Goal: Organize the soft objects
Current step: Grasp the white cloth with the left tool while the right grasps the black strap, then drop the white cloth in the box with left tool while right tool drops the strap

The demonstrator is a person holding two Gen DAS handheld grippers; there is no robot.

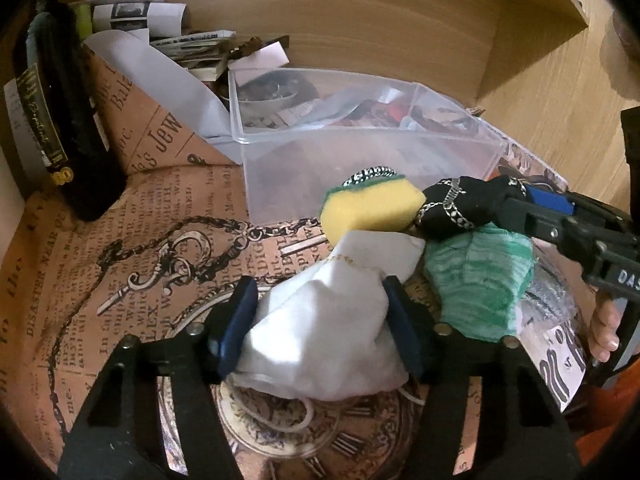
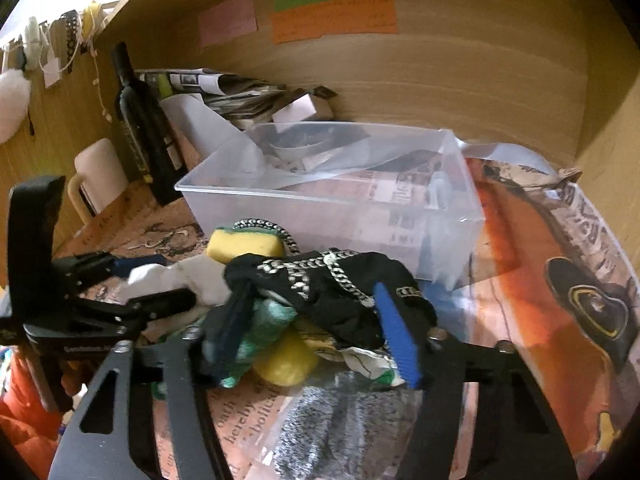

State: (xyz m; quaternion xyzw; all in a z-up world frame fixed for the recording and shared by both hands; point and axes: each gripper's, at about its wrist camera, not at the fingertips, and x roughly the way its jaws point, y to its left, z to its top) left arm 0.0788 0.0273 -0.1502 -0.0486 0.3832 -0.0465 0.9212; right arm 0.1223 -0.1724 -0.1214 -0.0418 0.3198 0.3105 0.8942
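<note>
The left gripper has its two blue pads pressed against both sides of a white pouch, so it is pinching this pouch from left and right; the pouch lies on the printed paper cover of the desk, with its cord loop under it. Just beyond the pouch is a yellow sponge with a green back, which touches the front wall of a clear plastic box. To the right of the sponge is a black cloth with a silver chain print, and the right gripper is closed on this cloth, its blue pad against the right side of it. Under the black cloth lies a green and white cloth, and close to it a grey knitted piece in a plastic wrap. A dark bottle stands at the left, well apart from the pile, near some folded papers.
</note>
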